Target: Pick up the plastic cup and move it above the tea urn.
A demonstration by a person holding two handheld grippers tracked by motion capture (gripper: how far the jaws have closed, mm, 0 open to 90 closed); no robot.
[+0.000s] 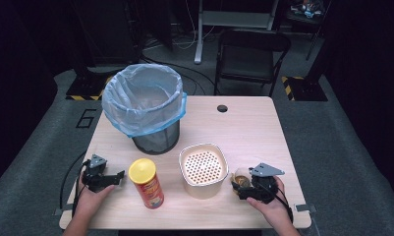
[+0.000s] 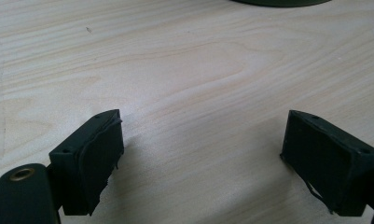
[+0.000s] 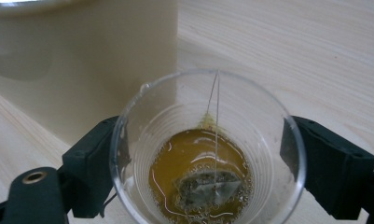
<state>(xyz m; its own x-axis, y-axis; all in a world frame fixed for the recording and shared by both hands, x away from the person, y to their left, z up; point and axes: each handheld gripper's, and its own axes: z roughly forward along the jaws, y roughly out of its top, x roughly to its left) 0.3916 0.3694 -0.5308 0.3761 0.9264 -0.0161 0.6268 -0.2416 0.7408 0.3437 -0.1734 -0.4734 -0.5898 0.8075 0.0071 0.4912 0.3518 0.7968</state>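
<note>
A clear plastic cup [image 3: 198, 140] holding amber tea and a tea bag [image 3: 205, 186] stands on the wooden table [image 1: 248, 132], just right of a cream tub [image 1: 203, 169]. My right gripper [image 3: 203, 158] has its black jaws on either side of the cup; the cup wall looks round and unsqueezed, so the jaws are open around it. From above, the cup [image 1: 241, 175] sits at the tip of the right gripper [image 1: 238, 186]. My left gripper [image 1: 117, 177] rests at the front left, open, with bare table between its pads [image 2: 96, 158].
A red chip can with a yellow lid [image 1: 146, 184] stands upright between the grippers, close to the left one. A mesh bin lined with a blue bag [image 1: 145, 103] sits at the back left. The cream tub has a perforated insert. A folding chair [image 1: 251, 54] stands beyond the table.
</note>
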